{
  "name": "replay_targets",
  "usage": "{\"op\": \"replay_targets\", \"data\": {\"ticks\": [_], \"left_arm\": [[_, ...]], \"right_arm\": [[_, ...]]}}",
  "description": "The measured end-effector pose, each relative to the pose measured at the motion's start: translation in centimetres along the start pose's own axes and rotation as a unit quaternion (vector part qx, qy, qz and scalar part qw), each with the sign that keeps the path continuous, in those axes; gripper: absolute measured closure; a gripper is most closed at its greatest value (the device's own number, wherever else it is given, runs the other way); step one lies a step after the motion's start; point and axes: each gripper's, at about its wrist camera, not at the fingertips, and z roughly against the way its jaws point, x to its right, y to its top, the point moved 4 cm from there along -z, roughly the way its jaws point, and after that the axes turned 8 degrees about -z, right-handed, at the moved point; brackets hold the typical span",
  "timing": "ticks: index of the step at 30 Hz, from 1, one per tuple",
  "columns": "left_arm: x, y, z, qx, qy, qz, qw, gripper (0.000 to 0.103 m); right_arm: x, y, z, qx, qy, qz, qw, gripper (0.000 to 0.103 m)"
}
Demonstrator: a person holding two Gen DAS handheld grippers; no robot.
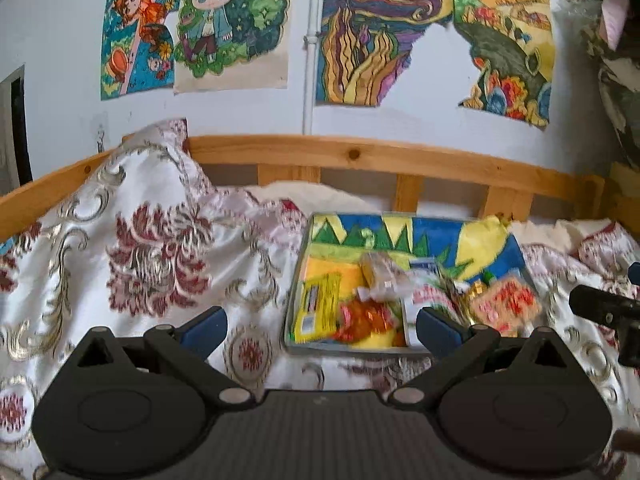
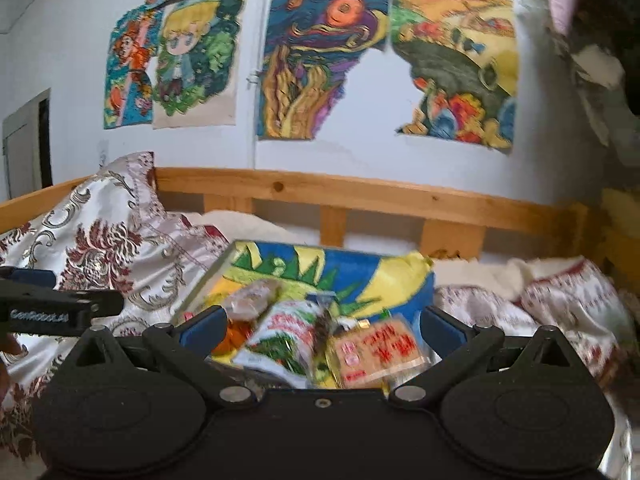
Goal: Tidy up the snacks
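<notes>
Left gripper (image 1: pixel 322 330), jaws spread, empty, bottom centre. Right gripper (image 2: pixel 322 330), jaws spread, empty, above snack packets (image 2: pixel 320 340) heaped in a colourful tray (image 1: pixel 296 280), centre right, on the patterned bedspread (image 1: pixel 140 248).

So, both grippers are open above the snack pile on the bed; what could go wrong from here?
1. The snack packets overlap in a heap on the painted board, so the right hand-held gripper may pinch two at once, for example the orange cracker pack with the green-and-white bag.
2. The board lies on soft bedding, so a push could tilt it and slide packets off.
</notes>
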Motion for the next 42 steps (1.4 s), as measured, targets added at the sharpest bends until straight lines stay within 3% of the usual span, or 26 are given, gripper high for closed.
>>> {"op": "replay_targets", "data": {"ticks": [8, 22, 42], "left_arm": [[0.7, -3.2, 1.6, -0.036, -0.005, 0.014, 0.9992, 0.0], [0.9, -5.6, 2.5, -0.058, 0.006, 0.005, 0.9983, 0.0], [1.4, -7.2, 2.2, -0.08, 0.004, -0.012, 0.9967, 0.0]], "right_arm": [[1.3, -3.0, 1.5, -0.026, -0.026, -0.018, 0.999, 0.001], [2.5, -7.3, 2.7, -0.084, -0.043, -0.041, 0.995, 0.001], [2.5, -8.5, 2.6, -0.1, -0.041, -0.036, 0.994, 0.001]]}}
